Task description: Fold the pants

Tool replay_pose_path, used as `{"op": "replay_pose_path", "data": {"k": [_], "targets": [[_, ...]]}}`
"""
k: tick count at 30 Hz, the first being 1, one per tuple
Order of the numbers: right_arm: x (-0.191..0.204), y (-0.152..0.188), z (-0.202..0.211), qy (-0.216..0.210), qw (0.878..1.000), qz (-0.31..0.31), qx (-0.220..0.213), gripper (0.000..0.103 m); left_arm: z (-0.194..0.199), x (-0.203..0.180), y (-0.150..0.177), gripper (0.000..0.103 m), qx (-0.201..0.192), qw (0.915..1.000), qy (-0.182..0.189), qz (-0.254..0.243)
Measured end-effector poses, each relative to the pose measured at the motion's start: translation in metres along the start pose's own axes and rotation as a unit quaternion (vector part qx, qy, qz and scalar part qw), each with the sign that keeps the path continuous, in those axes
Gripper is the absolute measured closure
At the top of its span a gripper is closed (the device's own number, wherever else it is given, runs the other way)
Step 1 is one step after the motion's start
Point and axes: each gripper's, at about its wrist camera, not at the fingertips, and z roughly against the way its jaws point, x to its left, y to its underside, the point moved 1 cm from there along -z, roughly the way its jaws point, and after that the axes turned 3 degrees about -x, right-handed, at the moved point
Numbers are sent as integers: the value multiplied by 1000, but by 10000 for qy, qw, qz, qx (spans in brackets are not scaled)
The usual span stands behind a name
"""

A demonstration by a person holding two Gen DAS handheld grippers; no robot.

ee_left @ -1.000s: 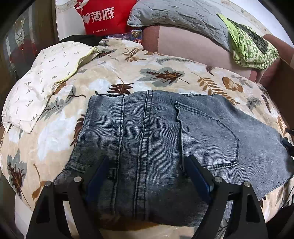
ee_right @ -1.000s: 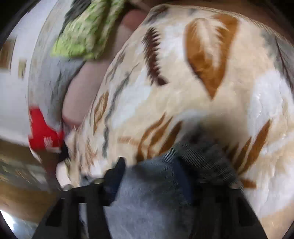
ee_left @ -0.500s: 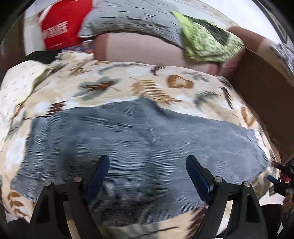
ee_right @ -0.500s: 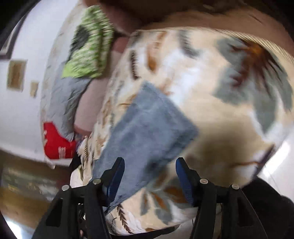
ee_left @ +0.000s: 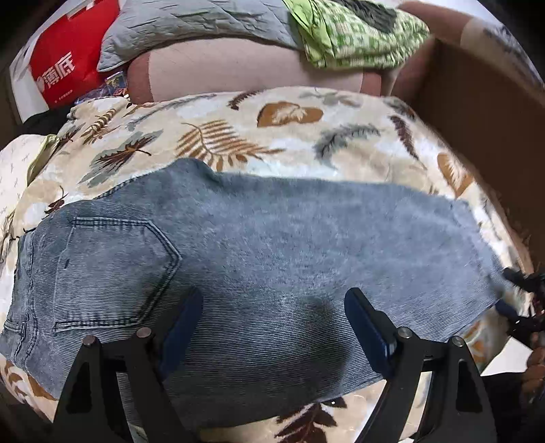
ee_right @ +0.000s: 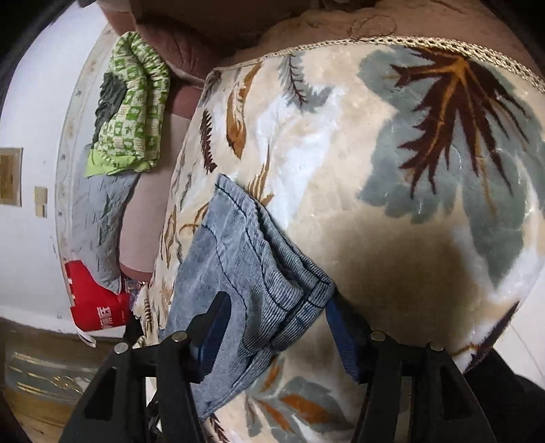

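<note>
Leaf-printed blanket (ee_left: 299,136) in cream, brown and grey covers the bed, and everything below is placed against it. Nearest, the left gripper (ee_left: 272,327) hovers over the blanket's near half with its blue-padded jaws spread wide and nothing pinched between them. Directly beneath lie the grey denim pants (ee_left: 272,245), folded lengthwise and flat on the blanket, a stitched back pocket (ee_left: 112,269) toward the blanket's left end and the leg hems toward its right end. At that hem end the right gripper (ee_right: 272,327) has its jaws partly spread; they have just been opening, and the hem corner lies between the pads without being pinched. Its black frame shows at the blanket's right edge in the left wrist view.

Beyond the blanket's far edge runs a pinkish-brown cushion (ee_left: 238,68). On it rest a grey quilted pillow (ee_left: 190,24) and a bundled green patterned cloth (ee_left: 354,30). Past the blanket's far left corner stands a red and white bag (ee_left: 64,58) printed with white characters reading 薄底; what it contains cannot be made out. A brown cardboard box wall (ee_left: 483,119) rises beyond the right corner.
</note>
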Motion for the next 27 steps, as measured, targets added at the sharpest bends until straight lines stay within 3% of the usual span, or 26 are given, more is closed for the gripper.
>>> {"op": "replay_pose_path", "data": {"k": [8, 27], "targets": [[9, 5, -1, 170, 9980, 609, -89, 41, -9, 1, 6, 17, 118, 9999, -84, -73], [5, 5, 1, 74, 9986, 522, -97, 41, -11, -6, 4, 17, 140, 9998, -81, -152]]}}
